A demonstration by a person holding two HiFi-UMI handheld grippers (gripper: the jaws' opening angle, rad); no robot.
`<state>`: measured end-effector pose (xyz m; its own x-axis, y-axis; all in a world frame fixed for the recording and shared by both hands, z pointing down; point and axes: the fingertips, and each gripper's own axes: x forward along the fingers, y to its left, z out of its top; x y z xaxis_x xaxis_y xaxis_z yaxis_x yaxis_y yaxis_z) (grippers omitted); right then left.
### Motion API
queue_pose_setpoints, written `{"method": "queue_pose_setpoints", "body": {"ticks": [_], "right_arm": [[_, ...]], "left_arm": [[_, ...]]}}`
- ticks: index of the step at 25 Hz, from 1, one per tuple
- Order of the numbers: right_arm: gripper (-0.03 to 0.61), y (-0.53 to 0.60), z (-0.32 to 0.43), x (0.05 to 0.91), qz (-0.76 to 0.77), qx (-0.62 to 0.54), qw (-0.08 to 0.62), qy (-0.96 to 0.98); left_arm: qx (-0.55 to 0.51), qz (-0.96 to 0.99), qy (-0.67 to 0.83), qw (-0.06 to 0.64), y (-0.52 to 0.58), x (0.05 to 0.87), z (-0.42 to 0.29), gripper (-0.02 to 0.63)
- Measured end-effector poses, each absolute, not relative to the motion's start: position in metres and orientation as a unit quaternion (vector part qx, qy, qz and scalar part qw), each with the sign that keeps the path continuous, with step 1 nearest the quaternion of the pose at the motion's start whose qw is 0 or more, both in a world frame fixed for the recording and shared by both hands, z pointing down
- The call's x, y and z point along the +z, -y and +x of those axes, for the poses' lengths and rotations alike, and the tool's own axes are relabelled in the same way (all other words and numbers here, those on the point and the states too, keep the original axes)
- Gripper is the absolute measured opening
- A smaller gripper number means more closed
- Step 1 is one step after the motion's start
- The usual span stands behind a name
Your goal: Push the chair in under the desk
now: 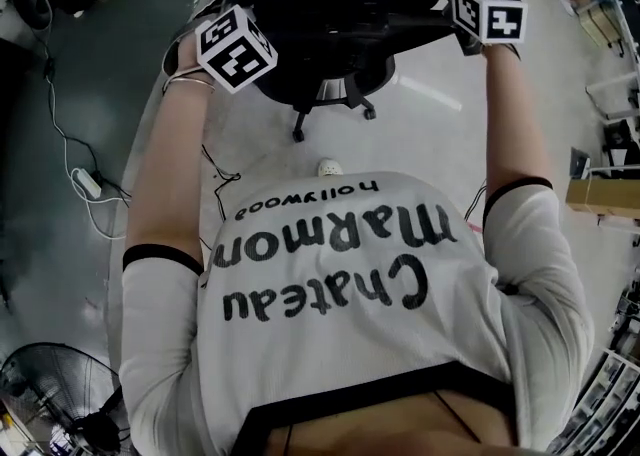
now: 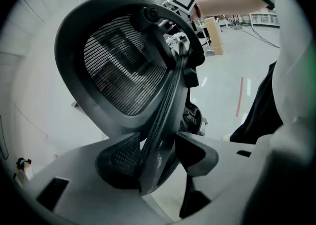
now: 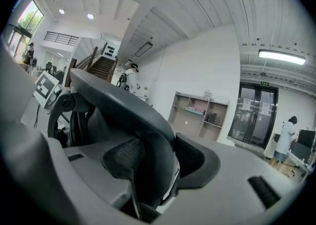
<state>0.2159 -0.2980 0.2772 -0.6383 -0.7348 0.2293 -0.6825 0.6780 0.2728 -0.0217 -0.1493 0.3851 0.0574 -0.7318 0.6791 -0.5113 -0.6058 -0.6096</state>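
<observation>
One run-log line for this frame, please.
left hand-held gripper: shut on chair backrest | right hand-held gripper: shut on chair backrest | chair base: wheels on floor

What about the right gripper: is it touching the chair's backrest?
Touching. The right gripper view shows the right gripper clamped on the backrest rim, both pads pressed against it, no gap.

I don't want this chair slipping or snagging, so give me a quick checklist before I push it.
1. Hold of the left gripper on the backrest: ok, rim between its jaws.
2. Hold of the right gripper: ok, shut on the backrest rim.
3. The chair base: ok, casters on the floor.
4. The power strip: ok, left of the base, apart.
5. The desk ahead: cannot tell, not in view.
</observation>
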Motion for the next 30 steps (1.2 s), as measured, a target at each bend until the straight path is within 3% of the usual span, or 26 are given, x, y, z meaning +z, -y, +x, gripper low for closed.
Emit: {"method": "queue_pose_setpoints", "body": {"ticks": [10,30], "right_arm": [[0.19,0.375,0.167,0.28,0.378,-0.08,0.138,0.912],[0.164,0.505,0.052,0.276,0.403,-0.073,0.176,0.895]], "left_arm": [[-0.523,-0.7,-0.478,0.089,0.206,0.386,-0.055,0.23],[-0.513,-0.697,-0.494,0.085,0.315,0.378,-0.158,0.227]]}}
